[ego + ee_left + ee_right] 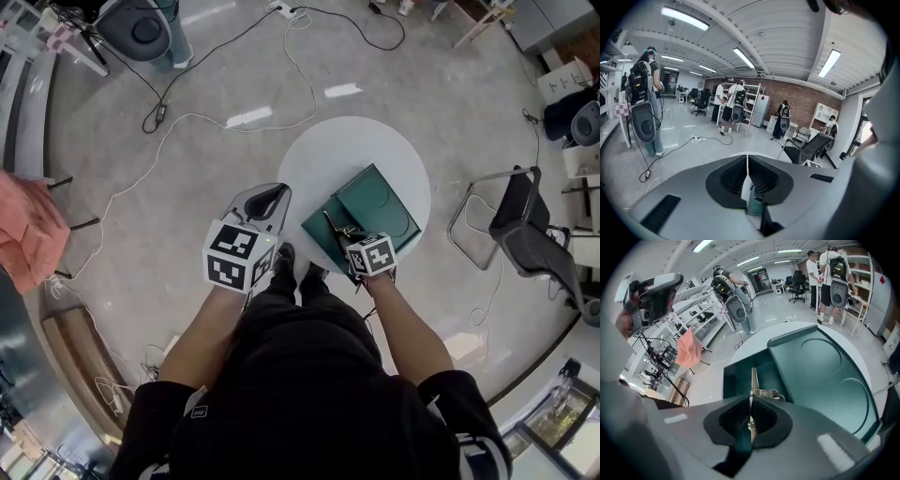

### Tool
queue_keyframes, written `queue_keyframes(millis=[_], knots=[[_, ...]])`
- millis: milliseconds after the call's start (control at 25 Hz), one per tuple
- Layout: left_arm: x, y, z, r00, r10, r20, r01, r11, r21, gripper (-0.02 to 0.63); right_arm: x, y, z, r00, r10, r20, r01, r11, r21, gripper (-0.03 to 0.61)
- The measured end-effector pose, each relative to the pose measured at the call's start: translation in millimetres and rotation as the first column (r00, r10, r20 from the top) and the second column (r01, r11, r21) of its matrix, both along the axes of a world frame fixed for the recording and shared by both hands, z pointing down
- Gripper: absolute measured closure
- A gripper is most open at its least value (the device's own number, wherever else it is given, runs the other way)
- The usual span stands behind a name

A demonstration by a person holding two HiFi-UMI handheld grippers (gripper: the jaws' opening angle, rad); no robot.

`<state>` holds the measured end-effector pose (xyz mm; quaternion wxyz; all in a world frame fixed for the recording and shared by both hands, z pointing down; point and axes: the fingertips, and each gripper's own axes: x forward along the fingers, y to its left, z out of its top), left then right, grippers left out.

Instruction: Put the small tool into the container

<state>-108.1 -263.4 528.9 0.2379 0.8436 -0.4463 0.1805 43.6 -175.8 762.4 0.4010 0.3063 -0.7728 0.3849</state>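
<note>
Jaws of the right gripper [750,398] stand almost together and clamp the small tool [753,378], a thin metal piece that sticks out forward from between the pads. In the right gripper view the tool reaches over the deeper, left part of the green container [820,366]. I cannot tell if its tip touches the bottom. The wide, flat part of the container, with two round outlines in it, lies to the right of the tool.

The container lies open on the round white table [319,155], in front of the person. In the head view the right gripper points steeply down over the near edge of the container, and its marker cube [370,255] sits just above the person's hand.

The left gripper [270,195] hangs at the left edge of the table, beside the container and apart from it. In the left gripper view its jaws are closed together with nothing between them.

A black chair [525,230] stands to the right of the table, and thin cables [216,117] lie on the floor beyond it.
</note>
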Motion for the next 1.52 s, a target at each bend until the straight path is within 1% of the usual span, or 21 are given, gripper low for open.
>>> queue_keyframes(millis=[320, 520, 600, 720, 840, 1000, 1200, 1360, 1520], knots=[[-0.5, 0.1, -2.8, 1.000, 0.012, 0.005, -0.012, 1.000, 0.004, 0.598, 0.9, 1.7, 15.7, 1.000, 0.009, -0.022, -0.010, 0.999, -0.032, 0.530], [2.4, -2.5, -4.1, 1.000, 0.030, -0.003, -0.030, 1.000, 0.005, 0.598, 12.6, 0.8, 9.7, 0.996, 0.020, -0.084, -0.021, 1.000, -0.016, 0.486], [4.0, -3.7, -3.4, 0.999, 0.042, -0.008, -0.042, 0.999, 0.006, 0.598, 15.6, 1.5, 9.4, 0.995, 0.032, -0.093, -0.032, 0.999, -0.003, 0.475], [10.3, -7.0, -4.0, 0.998, 0.064, -0.014, -0.064, 0.998, 0.008, 0.598, 23.0, 2.2, 6.7, 0.993, 0.056, -0.101, -0.055, 0.998, 0.013, 0.456], [18.9, -9.0, -4.8, 0.996, 0.089, -0.021, -0.088, 0.996, 0.013, 0.598, 31.7, 5.9, 3.2, 0.990, 0.097, -0.101, -0.096, 0.995, 0.016, 0.456], [26.5, -14.0, -7.4, 0.992, 0.123, -0.029, -0.123, 0.992, 0.023, 0.598, 40.9, 3.9, -3.8, 0.984, 0.156, -0.089, -0.153, 0.987, 0.043, 0.456], [34.6, -20.6, -13.3, 0.987, 0.157, -0.041, -0.155, 0.987, 0.042, 0.598, 60.3, -7.5, -29.7, 0.964, 0.257, -0.075, -0.249, 0.963, 0.101, 0.456], [37.6, -31.3, -21.5, 0.982, 0.181, -0.051, -0.177, 0.982, 0.069, 0.598, 73.2, -24.9, -59.0, 0.938, 0.347, -0.013, -0.340, 0.925, 0.172, 0.456], [43.1, -43.0, -31.8, 0.978, 0.206, -0.043, -0.200, 0.973, 0.112, 0.598, 87.2, -41.0, -99.3, 0.919, 0.394, 0.027, -0.387, 0.882, 0.269, 0.456]])
